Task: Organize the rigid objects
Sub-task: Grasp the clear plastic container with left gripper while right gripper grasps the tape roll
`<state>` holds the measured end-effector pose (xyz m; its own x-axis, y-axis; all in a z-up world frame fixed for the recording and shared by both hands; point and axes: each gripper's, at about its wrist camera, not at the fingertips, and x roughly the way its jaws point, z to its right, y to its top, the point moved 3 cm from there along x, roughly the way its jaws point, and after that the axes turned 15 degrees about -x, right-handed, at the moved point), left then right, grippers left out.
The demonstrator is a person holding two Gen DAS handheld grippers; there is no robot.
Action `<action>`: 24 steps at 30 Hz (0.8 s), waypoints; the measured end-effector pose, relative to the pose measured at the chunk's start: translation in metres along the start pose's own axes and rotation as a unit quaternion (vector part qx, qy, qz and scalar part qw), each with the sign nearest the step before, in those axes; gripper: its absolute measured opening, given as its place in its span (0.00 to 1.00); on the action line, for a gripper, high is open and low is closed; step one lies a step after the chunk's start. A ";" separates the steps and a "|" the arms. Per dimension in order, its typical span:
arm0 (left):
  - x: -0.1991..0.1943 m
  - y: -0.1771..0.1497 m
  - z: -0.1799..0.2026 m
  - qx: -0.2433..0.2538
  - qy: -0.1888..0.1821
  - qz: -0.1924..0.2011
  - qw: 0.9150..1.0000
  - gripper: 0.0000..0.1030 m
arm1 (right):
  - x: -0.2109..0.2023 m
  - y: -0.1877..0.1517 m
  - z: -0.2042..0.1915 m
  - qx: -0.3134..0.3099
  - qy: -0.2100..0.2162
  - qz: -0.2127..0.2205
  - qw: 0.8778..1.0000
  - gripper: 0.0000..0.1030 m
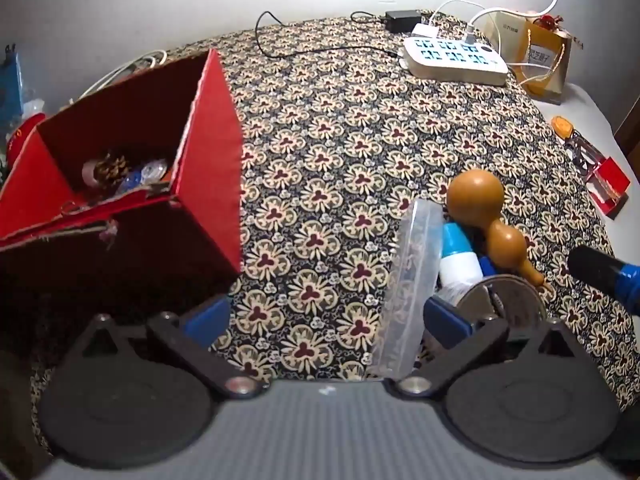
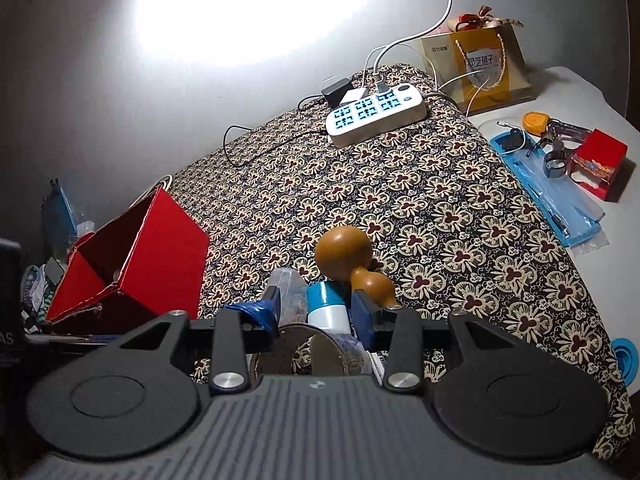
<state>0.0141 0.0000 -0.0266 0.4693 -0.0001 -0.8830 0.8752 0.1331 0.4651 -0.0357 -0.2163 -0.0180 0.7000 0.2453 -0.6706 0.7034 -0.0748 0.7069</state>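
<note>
Hovering over a surface (image 1: 340,152) draped in a floral-patterned cloth, we held two grippers above a small heap of rigid objects. The left gripper (image 1: 326,316) stood with its fingers spread wide and nothing pressed between them; a clear plastic case (image 1: 408,280), tilted on edge, rose just inside its right finger. Beside the case lay a white bottle with a blue cap (image 1: 460,256), a wooden gourd (image 1: 486,216) and a roll of tape (image 1: 508,292), all crowded together and touching. To the left stood an open red box (image 1: 216,128), leaning, with a few small items in its bottom that we could not make out.

From the right wrist view, the right gripper (image 2: 316,312) had its fingers set narrowly on either side of the white bottle with a blue cap (image 2: 326,308); whether the pads pressed on it we could not tell. The gourd (image 2: 348,264) lay just beyond, the tape roll (image 2: 320,352) below the fingers, and the red box (image 2: 140,256) well to the left.

At the far edge of the cloth sat a white power strip (image 2: 376,118) with cables plugged in, and near it a yellow gift bag (image 2: 480,68). A blue plastic packet (image 2: 552,192) and a small red carton (image 2: 600,160) lay off the cloth to the right.
</note>
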 end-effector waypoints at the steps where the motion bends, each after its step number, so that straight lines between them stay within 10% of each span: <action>1: 0.002 0.000 0.000 -0.001 -0.001 -0.004 1.000 0.99 | 0.001 -0.001 0.001 0.002 0.003 -0.003 1.000 0.22; 24: 0.024 0.000 0.008 0.036 -0.056 -0.076 0.995 0.99 | 0.019 -0.009 0.008 -0.009 0.037 -0.049 0.998 0.23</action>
<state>0.0263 -0.0076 -0.0471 0.3379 -0.1258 -0.9327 0.9412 0.0508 0.3341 -0.0273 -0.2187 -0.0387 0.6168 0.3217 -0.7184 0.7649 -0.0296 0.6434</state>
